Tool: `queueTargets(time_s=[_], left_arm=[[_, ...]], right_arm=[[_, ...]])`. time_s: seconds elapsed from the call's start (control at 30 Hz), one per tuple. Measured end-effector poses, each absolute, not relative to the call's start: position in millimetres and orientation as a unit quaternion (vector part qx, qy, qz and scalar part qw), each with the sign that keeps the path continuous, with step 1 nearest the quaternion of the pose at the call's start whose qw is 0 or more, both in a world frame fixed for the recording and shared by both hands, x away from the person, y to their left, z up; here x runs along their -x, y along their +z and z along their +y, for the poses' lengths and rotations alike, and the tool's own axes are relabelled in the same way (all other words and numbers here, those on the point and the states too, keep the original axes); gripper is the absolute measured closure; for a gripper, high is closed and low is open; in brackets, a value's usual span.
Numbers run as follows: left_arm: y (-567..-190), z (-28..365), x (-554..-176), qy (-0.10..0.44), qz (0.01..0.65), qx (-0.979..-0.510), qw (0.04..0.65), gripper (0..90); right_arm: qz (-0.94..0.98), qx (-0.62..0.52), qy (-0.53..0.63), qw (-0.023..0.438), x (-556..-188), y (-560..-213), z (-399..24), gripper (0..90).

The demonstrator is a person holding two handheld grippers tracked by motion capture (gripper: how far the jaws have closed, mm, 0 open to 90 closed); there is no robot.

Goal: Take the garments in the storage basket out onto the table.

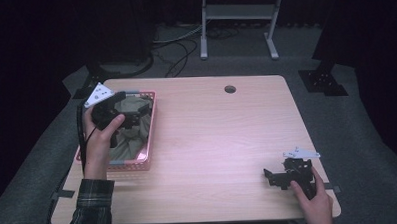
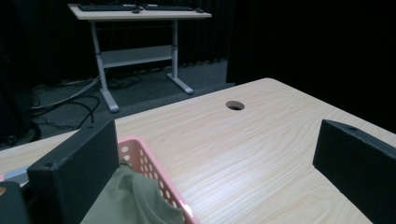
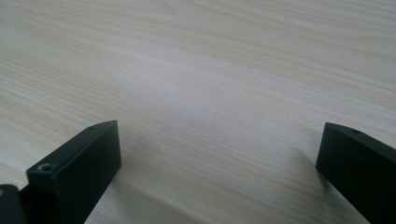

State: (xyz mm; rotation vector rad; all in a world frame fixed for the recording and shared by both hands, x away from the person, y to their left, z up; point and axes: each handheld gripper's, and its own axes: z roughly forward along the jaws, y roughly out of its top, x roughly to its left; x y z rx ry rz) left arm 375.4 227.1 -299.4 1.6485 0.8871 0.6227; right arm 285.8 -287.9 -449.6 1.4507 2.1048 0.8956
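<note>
Black jaws of my left gripper stand spread wide with nothing between them, poised over the pink basket at the table's left edge. Inside the basket lies an olive-green cloth, bunched up, its fold rising just beside the near jaw in the left gripper view. My right gripper rests low near the table's front right corner, well apart from the basket, its jaws also spread and empty over bare wood.

I judge the step in hand to be the reach for the cloth: the left gripper is over it but has not closed. Next I need to dip the jaws into the basket, straddle a raised fold and pinch it without catching the perforated wall. I can read no brand, label or writing anywhere.
</note>
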Motion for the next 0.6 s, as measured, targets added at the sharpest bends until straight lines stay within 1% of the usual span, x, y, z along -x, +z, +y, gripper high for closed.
queueTargets(time_s=[0.6], left_arm=[[-298,257,-372,0.288,0.403,-0.677,0.545,0.0]], right_arm=[[0.759,-0.523,0.323,0.215,-286,-450,-288,0.0]])
